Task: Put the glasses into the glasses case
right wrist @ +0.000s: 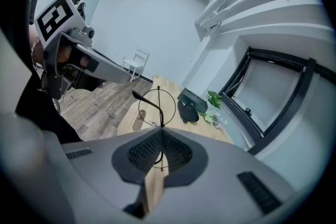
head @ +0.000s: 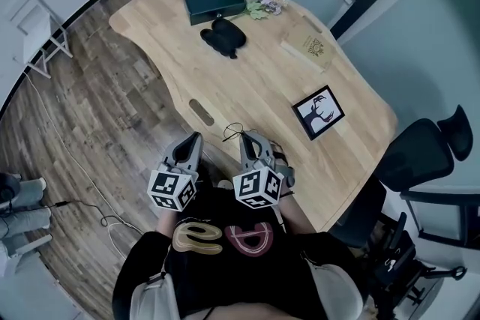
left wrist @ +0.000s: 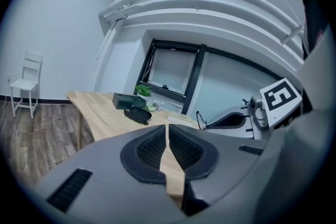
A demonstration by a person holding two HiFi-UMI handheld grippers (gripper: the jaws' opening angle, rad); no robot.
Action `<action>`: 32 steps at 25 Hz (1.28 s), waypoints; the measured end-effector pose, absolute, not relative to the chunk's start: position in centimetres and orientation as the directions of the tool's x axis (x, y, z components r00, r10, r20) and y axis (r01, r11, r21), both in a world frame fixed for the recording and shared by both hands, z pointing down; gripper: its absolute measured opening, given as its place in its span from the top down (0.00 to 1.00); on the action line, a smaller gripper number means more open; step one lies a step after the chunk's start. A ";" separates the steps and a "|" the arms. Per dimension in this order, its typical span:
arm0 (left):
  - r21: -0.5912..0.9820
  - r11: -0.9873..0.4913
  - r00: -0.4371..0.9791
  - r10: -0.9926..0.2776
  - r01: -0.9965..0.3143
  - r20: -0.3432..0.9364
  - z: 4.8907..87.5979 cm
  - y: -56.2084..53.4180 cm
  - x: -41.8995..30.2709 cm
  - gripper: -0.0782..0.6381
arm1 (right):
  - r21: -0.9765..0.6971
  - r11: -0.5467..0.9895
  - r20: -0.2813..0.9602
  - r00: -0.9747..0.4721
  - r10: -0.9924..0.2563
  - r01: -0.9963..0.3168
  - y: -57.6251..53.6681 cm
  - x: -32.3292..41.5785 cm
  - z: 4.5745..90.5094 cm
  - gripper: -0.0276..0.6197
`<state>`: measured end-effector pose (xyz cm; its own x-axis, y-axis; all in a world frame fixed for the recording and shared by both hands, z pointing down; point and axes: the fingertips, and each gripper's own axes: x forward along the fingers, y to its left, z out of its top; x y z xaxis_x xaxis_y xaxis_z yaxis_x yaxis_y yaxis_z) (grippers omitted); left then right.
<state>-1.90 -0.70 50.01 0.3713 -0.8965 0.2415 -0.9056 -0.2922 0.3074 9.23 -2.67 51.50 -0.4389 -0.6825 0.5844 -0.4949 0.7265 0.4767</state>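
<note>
head view looks down; both gripper views face the table [head: 262,79].

In your right tongs [right wrist: 159,132]: thin wire-rimmed glasses [right wrist: 156,106], over near edge of light wooden table [head: 255,86]. Far end: black soft glasses case [head: 223,37], dark green rectangular box [head: 214,2] behind it.

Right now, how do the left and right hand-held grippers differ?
The right hand-held gripper is shut on the thin black wire-rimmed round glasses. The left hand-held gripper has its jaws together on nothing. In the head view the right hand-held gripper's tips reach over the near edge of the light wooden table, while the left hand-held gripper's tips seem to stop about at that edge. Both are far from the black oval glasses case.
</note>
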 end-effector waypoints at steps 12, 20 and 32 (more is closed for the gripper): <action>0.328 -0.342 0.429 -0.869 -0.881 0.246 49.9 -8.8 -9.7 0.85 | 0.474 0.712 0.625 -0.372 -0.687 -0.519 -10.0 2.3 51.8 0.94; 0.340 -0.381 0.471 -0.850 -0.860 0.238 50.3 -13.1 -14.8 0.85 | 0.491 0.680 0.641 -0.302 -0.705 -0.544 -13.1 -2.0 52.3 0.94; 0.339 -0.434 0.521 -0.821 -0.835 0.233 50.0 -16.2 -18.2 0.85 | 0.502 0.663 0.694 -0.199 -0.692 -0.555 -16.6 -4.1 52.8 0.94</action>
<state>-18.23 -16.21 49.99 0.5211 -0.8211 0.2327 -0.8349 -0.4339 0.3387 -4.07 -16.56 52.76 -0.1994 -0.6918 0.6940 -0.5555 0.6633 0.5015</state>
